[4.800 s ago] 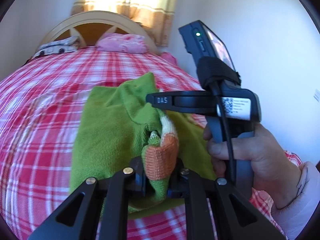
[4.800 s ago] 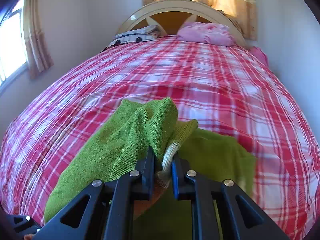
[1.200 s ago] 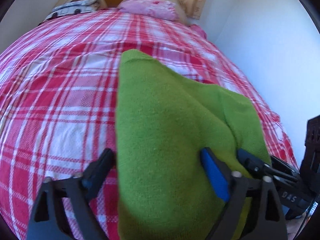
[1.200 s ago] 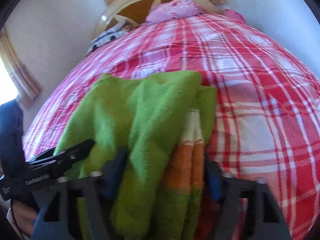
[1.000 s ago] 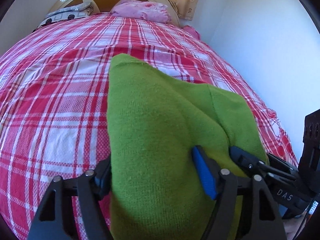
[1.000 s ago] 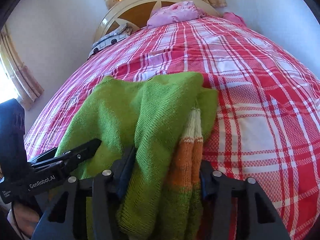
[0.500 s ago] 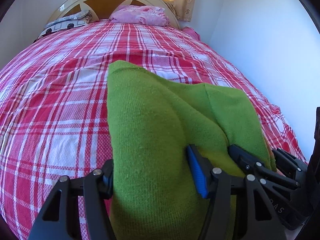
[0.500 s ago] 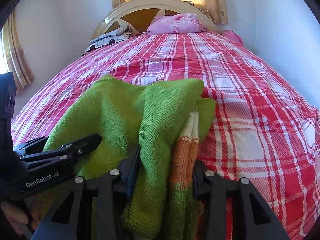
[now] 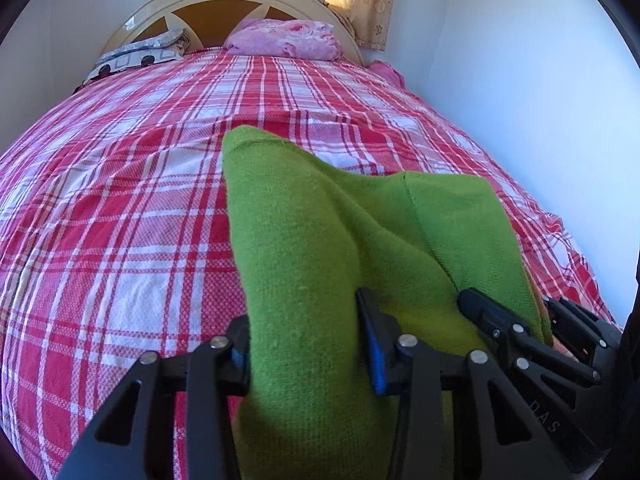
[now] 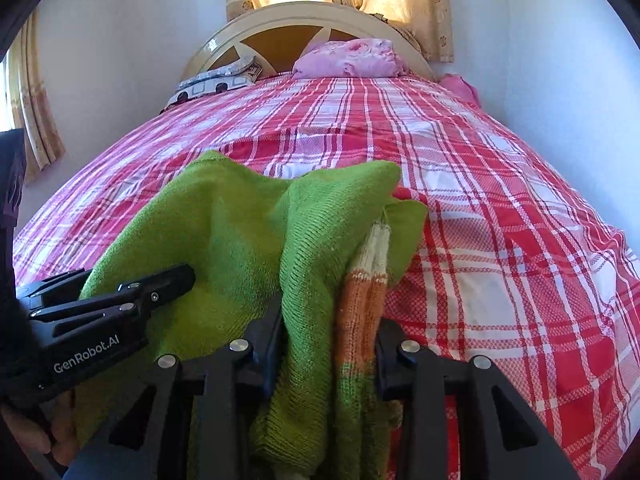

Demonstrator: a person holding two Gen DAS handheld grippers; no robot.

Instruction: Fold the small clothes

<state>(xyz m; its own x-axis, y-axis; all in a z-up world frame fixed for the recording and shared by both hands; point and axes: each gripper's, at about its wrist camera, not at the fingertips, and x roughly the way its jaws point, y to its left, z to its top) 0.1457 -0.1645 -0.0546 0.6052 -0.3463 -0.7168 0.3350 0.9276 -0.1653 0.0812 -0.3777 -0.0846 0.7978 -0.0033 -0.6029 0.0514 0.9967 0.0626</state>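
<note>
Two printed marks, both on gripper bodies.
"GenRobot.AI" in white on the side of the left gripper (image 10: 132, 292), seen low left in right wrist view. "DAS" in faint grey on the right gripper (image 9: 516, 320), low right corner of left wrist view, letters tilted, partly in shadow. No other legible txt, nos. or signs.

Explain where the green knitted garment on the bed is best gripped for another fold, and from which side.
Grip the green knitted garment at its two near corners, coming from the near edge: the bulk lies flat towards the headboard, while the thick folded layers bunch nearest, already between each closing tool.
</note>
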